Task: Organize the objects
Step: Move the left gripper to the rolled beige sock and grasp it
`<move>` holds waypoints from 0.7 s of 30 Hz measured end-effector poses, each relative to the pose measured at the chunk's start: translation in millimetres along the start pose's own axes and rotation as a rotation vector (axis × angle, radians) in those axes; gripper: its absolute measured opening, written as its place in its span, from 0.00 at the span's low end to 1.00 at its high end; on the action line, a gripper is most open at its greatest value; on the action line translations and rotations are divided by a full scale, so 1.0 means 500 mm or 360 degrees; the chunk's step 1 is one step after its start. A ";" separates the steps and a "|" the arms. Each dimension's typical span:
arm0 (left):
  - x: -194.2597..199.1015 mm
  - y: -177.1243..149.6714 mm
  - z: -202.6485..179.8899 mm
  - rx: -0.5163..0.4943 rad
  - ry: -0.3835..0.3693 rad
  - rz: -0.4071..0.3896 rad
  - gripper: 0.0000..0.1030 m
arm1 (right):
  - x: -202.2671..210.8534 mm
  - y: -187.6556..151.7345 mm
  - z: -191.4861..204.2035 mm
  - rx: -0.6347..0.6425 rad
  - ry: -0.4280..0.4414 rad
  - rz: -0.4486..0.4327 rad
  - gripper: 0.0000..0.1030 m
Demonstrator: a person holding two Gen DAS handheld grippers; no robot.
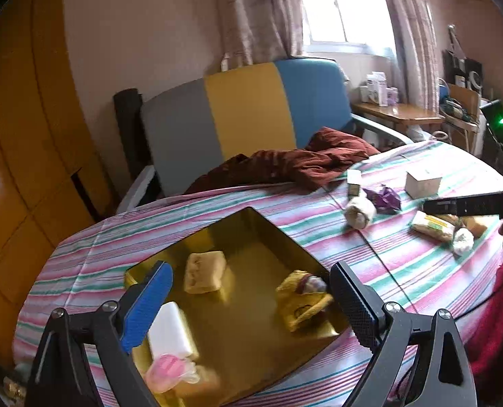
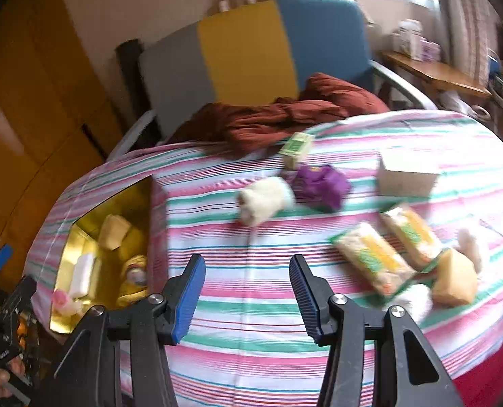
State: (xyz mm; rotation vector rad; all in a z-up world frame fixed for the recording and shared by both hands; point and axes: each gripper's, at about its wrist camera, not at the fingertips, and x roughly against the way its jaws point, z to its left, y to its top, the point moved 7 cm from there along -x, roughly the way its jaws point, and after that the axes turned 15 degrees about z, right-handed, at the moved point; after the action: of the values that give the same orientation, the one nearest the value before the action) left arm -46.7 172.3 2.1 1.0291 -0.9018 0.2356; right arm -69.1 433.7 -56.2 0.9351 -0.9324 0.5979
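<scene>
1. Left hand-held gripper (image 1: 251, 302): jaws spread wide, nothing between them, hovering over gold box (image 1: 170, 264) at near left of striped cloth (image 1: 404, 271).
2. Box open on top, sunk into cloth; inside: tan bun (image 1: 205, 271) at far side, yellow pack (image 1: 302, 300) at right, white block (image 1: 170, 329) at near left, pink item (image 1: 168, 371) nearest, touching the block.
3. Right hand-held gripper (image 2: 248, 300): jaws spread, holding nothing, above bare stripes right of the box (image 2: 139, 200); its black tip also shows at right edge of left view.
4. Loose items on cloth to the right: cream roll (image 2: 263, 200) mid, purple wrapper (image 2: 321, 186) just right of it, green carton (image 2: 295, 147) just behind those.
5. Beige box (image 2: 407, 178) at far right, apart from the wrapper.
6. Two snack packs (image 2: 373, 263) side by side at near right, touching; yellow wedge (image 2: 455, 281) just right of them, white bit behind it blurred.
7. Maroon blanket (image 1: 285, 166) bunched at far edge of cloth.
8. Chair back (image 1: 248, 112) behind it, grey, yellow, blue panels; wooden side worktop (image 1: 397, 112) at far right with small boxes.
</scene>
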 end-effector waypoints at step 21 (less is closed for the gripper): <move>-0.095 0.067 -0.215 -0.0187 -0.0369 0.0172 0.92 | 0.015 -0.021 -0.370 -0.0915 0.0128 -0.0171 0.57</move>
State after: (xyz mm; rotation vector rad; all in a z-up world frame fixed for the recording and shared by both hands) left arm -38.1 288.7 -33.7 0.9115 -1.1695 0.1531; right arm 17.3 590.5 -103.9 0.4373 -0.9064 0.2471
